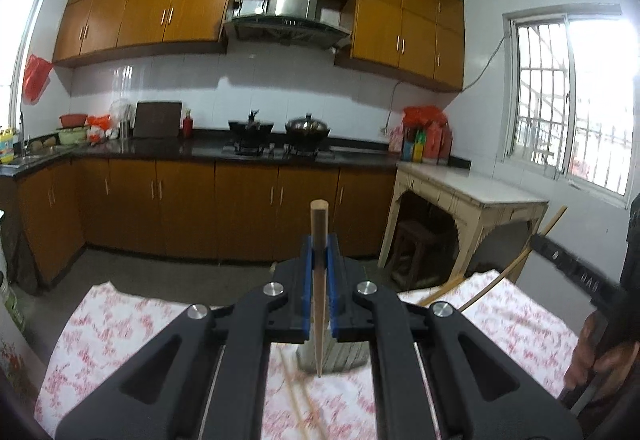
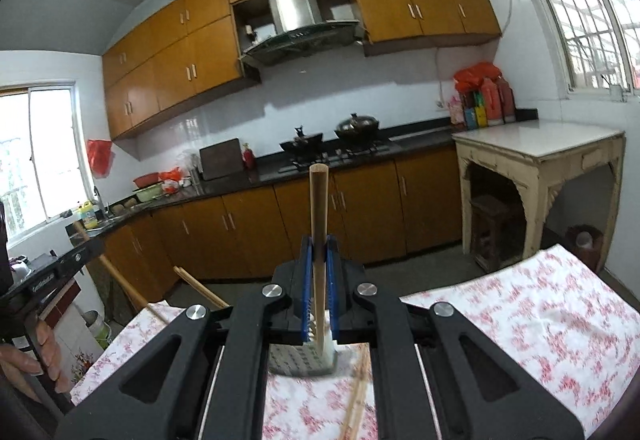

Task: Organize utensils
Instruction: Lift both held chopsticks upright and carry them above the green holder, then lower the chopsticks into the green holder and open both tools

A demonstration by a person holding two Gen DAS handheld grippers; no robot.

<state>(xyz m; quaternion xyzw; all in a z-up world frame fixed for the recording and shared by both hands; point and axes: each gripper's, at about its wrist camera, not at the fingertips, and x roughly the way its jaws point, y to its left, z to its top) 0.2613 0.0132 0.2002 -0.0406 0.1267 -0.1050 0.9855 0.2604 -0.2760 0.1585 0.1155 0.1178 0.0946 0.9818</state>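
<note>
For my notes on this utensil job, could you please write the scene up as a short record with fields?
setting: kitchen, floral tablecloth
left gripper: shut on an upright chopstick
right gripper: shut on a second chopstick, also upright
holder: grey perforated, on the cloth below both grippers
loose chopsticks: lying on the cloth beside the holder
stove: two pots on the far counter

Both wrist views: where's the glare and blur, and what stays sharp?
Left wrist view: window blown out, tablecloth motion-smeared, chopstick in the left gripper sharp. Right wrist view: windows glare at both edges, cloth smeared, right gripper sharp.
</note>
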